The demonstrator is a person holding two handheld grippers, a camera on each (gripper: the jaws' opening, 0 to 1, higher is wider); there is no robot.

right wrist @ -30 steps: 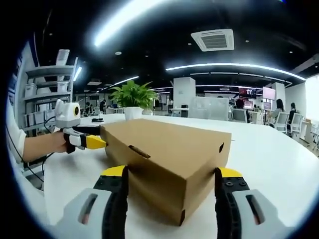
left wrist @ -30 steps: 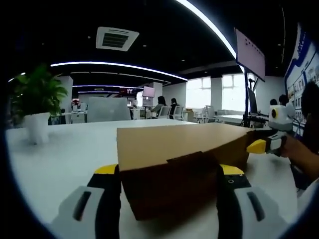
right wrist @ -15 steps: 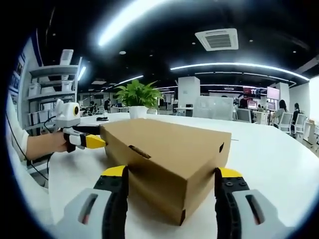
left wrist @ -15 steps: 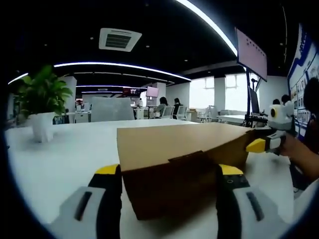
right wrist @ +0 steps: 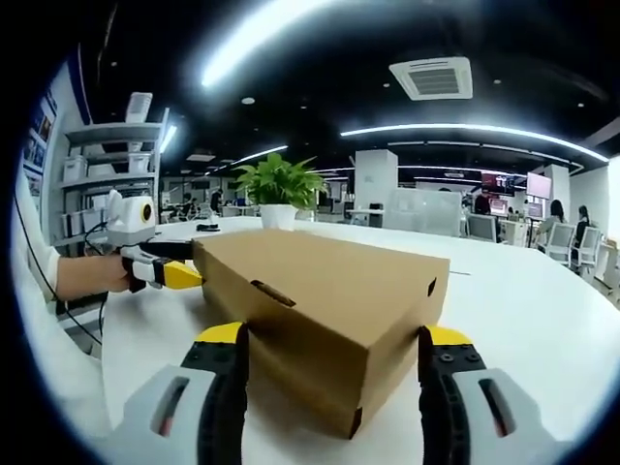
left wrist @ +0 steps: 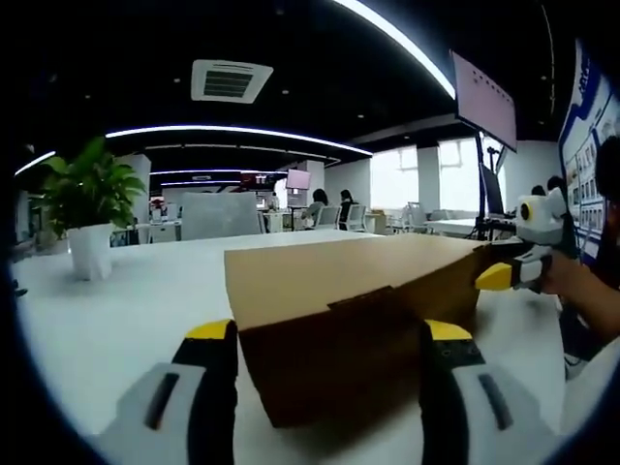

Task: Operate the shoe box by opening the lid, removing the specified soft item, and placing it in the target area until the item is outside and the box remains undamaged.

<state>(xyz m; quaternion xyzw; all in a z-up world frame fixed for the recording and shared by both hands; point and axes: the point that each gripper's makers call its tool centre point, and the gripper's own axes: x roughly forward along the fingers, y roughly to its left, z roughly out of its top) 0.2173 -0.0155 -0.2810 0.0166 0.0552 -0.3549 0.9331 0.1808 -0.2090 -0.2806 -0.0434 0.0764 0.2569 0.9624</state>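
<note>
A closed brown cardboard shoe box (left wrist: 329, 276) lies on the white table (left wrist: 116, 300). My left gripper (left wrist: 329, 334) straddles one short end, its yellow-tipped jaws pressed against both sides of the end flap. My right gripper (right wrist: 334, 334) clasps the opposite end of the shoe box (right wrist: 329, 281) in the same way. In the left gripper view the right gripper (left wrist: 513, 273) shows at the box's far end, one yellow jaw against the side. In the right gripper view the left gripper (right wrist: 160, 271) shows at the far left end. The lid is down and the contents are hidden.
A potted plant (left wrist: 87, 208) stands on the table beyond the box, also the potted plant (right wrist: 281, 189) behind it. Shelves (right wrist: 97, 184) rise at the left, a screen on a stand (left wrist: 484, 102) at the right. A person's hands (right wrist: 82, 276) hold the grippers.
The room behind has drifted in both views, the plant sliding right, while the box stays fixed between both pairs of jaws. The grip has not changed.
</note>
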